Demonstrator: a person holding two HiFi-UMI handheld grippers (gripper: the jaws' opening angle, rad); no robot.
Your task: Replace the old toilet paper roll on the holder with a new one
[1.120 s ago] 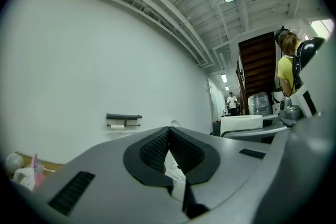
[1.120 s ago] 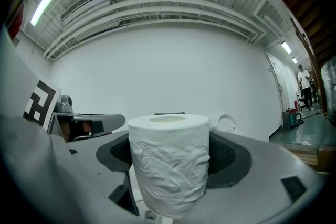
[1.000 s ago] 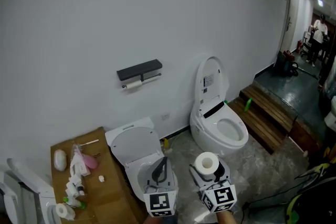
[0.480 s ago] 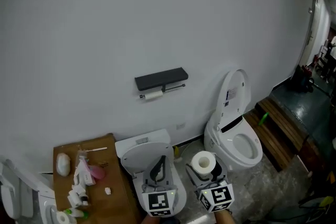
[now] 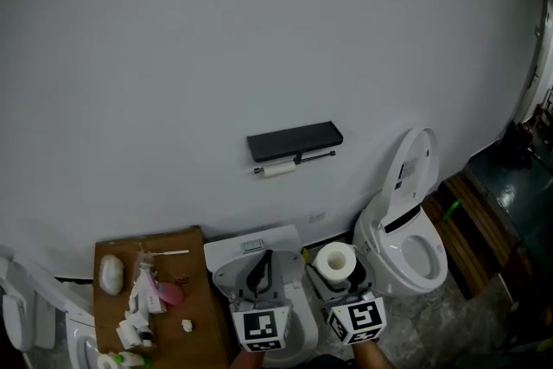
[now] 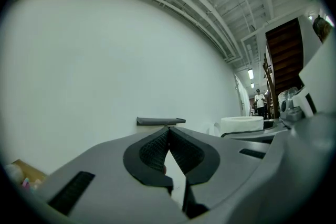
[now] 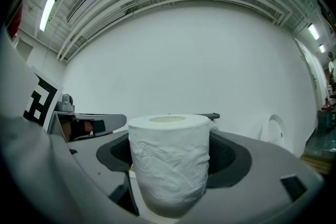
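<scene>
A black holder (image 5: 295, 141) is fixed to the white wall, with a nearly spent old roll (image 5: 278, 170) on its bar. It also shows far off as the holder (image 6: 160, 121) straight ahead of my left gripper. My right gripper (image 5: 339, 271) is shut on a full new toilet paper roll (image 5: 335, 259), held upright; the new roll (image 7: 169, 165) fills the right gripper view. My left gripper (image 5: 259, 267) is shut with nothing in it, its pads (image 6: 157, 147) pressed together. Both grippers point level at the wall, well short of the holder.
Two toilets stand below the holder: one with its lid down (image 5: 259, 259) under my grippers, one with its lid up (image 5: 406, 229) at the right. A wooden table (image 5: 199, 289) at the left carries bottles and small items. Wooden steps (image 5: 471, 225) lie far right.
Both grippers have advanced toward the wall with the new roll held. The holder now sits nearer the middle of the head view, and the doorway at the right has slid out.
</scene>
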